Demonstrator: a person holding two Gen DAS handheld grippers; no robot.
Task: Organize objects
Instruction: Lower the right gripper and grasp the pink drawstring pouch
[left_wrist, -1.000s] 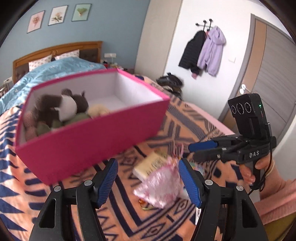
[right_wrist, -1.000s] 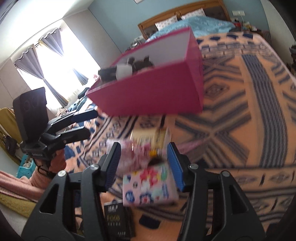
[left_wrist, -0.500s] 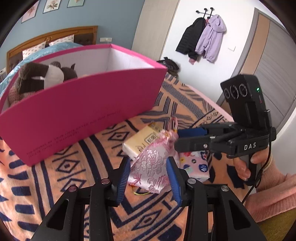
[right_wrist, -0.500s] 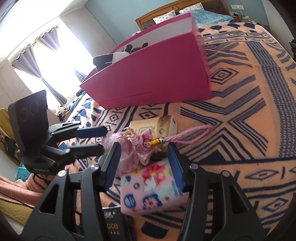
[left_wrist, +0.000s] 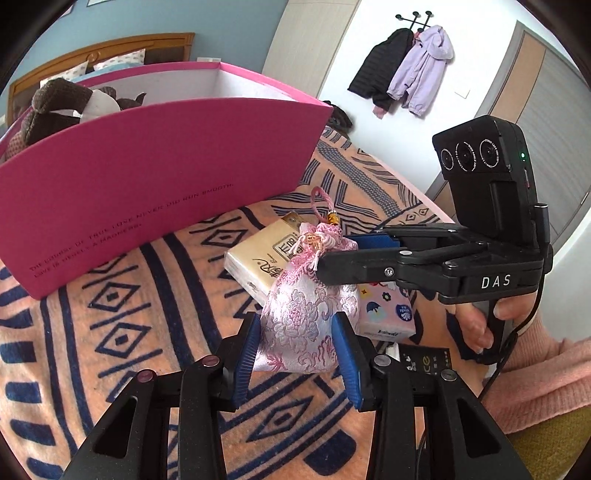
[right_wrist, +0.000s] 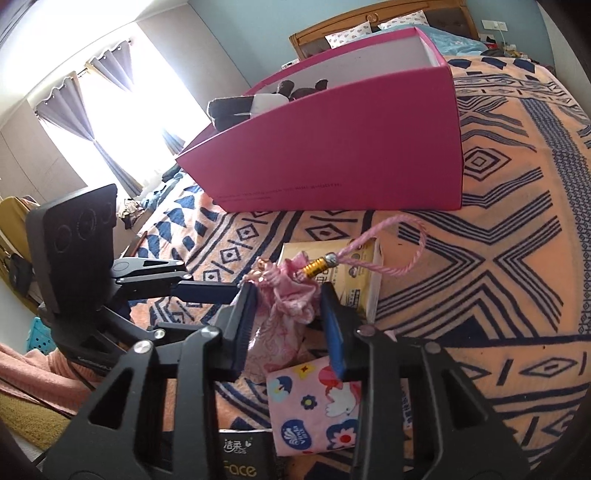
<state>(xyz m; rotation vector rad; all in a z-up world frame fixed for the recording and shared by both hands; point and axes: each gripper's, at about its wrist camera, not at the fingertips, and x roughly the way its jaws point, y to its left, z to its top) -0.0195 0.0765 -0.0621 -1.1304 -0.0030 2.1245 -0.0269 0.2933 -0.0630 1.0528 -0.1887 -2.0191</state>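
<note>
two grippers closed on one brocade pouch, on a patterned blanket before a pink box.

left gripper (left_wrist: 297, 352) pinches the lower body of the pink pouch (left_wrist: 304, 317) between its blue pads; right gripper (right_wrist: 290, 326), its jaws having just narrowed, clamps the pouch's gathered neck from about 3 o'clock in the left view. the pouch rests against a yellow tissue pack (left_wrist: 258, 260) and a floral tissue pack (right_wrist: 314, 406). the pink box (left_wrist: 159, 177) stands at 11 o'clock of it on the blanket (left_wrist: 122, 325), holding plush toys (left_wrist: 66, 103).
</note>
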